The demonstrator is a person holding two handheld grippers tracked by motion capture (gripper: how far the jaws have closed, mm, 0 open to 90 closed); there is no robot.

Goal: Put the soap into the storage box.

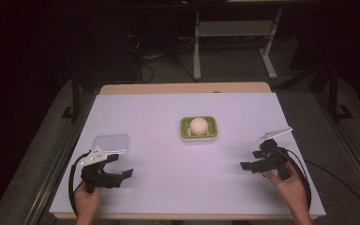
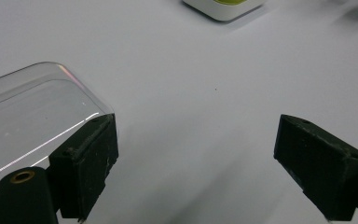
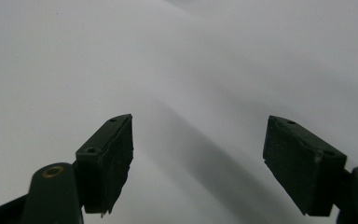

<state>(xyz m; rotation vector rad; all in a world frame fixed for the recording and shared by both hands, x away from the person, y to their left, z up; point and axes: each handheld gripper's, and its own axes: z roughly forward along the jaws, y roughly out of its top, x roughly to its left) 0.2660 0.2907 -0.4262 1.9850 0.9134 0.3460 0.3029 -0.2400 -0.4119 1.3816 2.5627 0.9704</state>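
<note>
Clear plastic lid [image 1: 112, 142] lies flat on the counter [image 1: 168, 187] at about eleven o'clock from the left tongs [image 1: 117, 176], just beside them; in the left gripper view its rounded corner [image 2: 51, 107] sits right against the outer side of the left-hand jaw, not between the jaws. Both pairs are near the front edge, each held in a hand: the left tongs stand spread with nothing in them, and the right tongs [image 1: 251, 165] at the counter's four o'clock are likewise spread over bare white surface [image 3: 177, 93]. Farther off, toward twelve o'clock at the middle of the counter, stands a green and white tray [image 1: 198, 136] with a pale ball [image 1: 199, 125] in it, well apart from both hands. This looks like the opening approach, nothing gripped yet. The next move probably calls for swinging the left tongs toward the lid so its thin edge passes between the jaws before closing.
</note>
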